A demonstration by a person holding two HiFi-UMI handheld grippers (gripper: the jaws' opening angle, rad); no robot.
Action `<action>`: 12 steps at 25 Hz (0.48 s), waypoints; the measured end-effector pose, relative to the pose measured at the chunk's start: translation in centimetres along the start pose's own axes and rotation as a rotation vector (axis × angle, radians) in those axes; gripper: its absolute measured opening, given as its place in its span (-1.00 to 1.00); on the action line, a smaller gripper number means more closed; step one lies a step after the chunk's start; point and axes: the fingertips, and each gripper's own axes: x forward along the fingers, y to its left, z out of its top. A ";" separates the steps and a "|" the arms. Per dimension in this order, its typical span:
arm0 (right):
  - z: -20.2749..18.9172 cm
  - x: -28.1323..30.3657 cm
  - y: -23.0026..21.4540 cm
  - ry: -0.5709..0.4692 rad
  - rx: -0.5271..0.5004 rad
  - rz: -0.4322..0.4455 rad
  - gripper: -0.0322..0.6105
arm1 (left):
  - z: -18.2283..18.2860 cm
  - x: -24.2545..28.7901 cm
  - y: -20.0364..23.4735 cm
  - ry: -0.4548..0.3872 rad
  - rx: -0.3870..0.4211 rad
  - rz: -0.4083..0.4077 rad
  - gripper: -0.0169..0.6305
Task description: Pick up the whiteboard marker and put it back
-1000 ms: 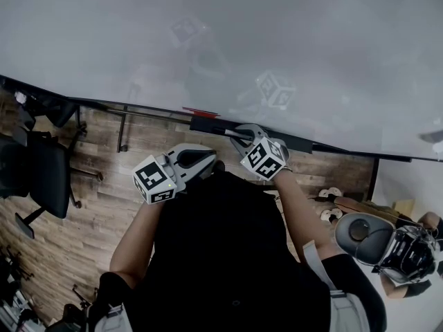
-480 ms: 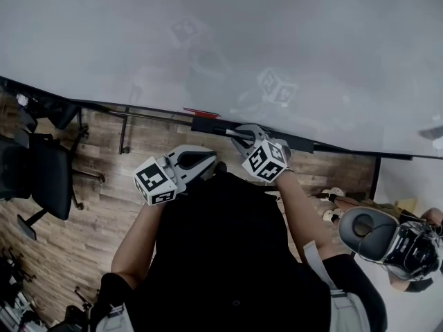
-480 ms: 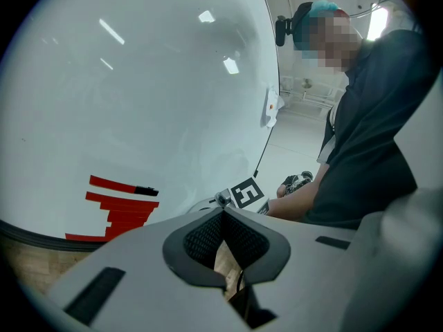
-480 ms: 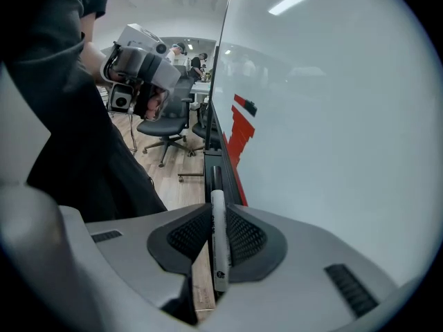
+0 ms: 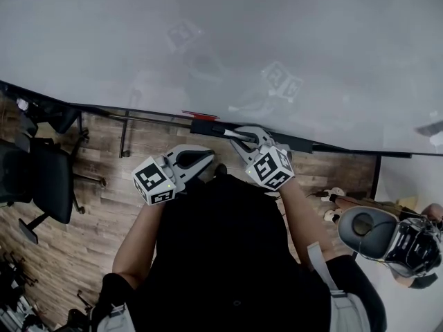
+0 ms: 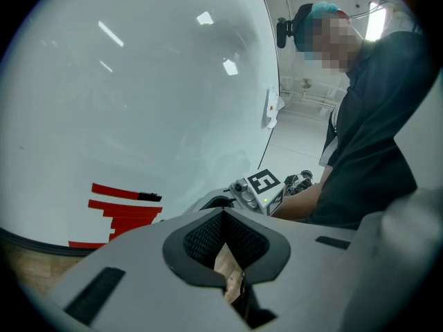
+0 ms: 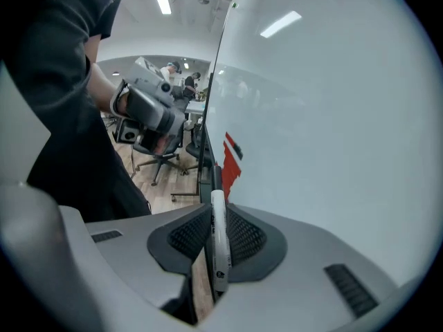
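Note:
The whiteboard marker (image 7: 219,235), white with a dark cap, lies lengthwise between the jaws of my right gripper (image 7: 214,216), which is shut on it. In the head view that gripper (image 5: 240,136) holds the marker (image 5: 230,131) just above the black tray (image 5: 325,146) along the whiteboard's (image 5: 221,40) lower edge. My left gripper (image 5: 206,159) hangs lower and to the left, in front of my body. Its jaws (image 6: 223,216) are shut with nothing between them. A red marker (image 6: 124,194) rests at the board's lower edge (image 5: 199,115).
A black block (image 5: 206,126) sits on the tray just left of the held marker. Black office chairs (image 5: 34,178) stand on the wood floor at the left. Another person with a headset (image 5: 387,244) is at the lower right.
My right gripper has drifted slightly right and down along the tray, still holding the marker. The left gripper has hardly moved.

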 end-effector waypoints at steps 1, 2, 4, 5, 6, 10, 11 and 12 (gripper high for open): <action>0.6 -0.6 -0.1 -0.030 0.015 -0.007 -0.67 | 0.1 0.0 0.0 0.001 0.002 0.004 -0.91; 1.3 -1.2 -0.2 -0.063 0.027 -0.014 -0.67 | 0.2 -0.1 0.0 0.000 0.003 0.009 -0.91; 3.0 -2.2 -0.4 -0.129 0.043 -0.025 -0.67 | 0.4 -0.3 0.3 -0.003 0.007 0.015 -0.91; 3.9 -2.7 -0.5 -0.159 0.049 -0.030 -0.67 | 0.5 -0.5 0.5 -0.006 0.011 0.015 -0.91; 4.7 -3.2 -0.6 -0.186 0.056 -0.034 -0.67 | 0.7 -0.6 0.6 -0.007 0.017 0.014 -0.91; 7.9 -6.0 -0.9 -0.293 0.080 -0.051 -0.67 | 1.6 -0.8 0.2 -0.005 0.043 0.005 -0.91; 8.9 -6.8 -0.8 -0.333 0.087 -0.047 -0.67 | 2.0 -0.9 0.0 -0.006 0.046 0.006 -0.91; 10.1 -7.6 -0.8 -0.386 0.101 -0.039 -0.67 | 2.4 -1.0 -0.2 -0.006 0.050 0.007 -0.91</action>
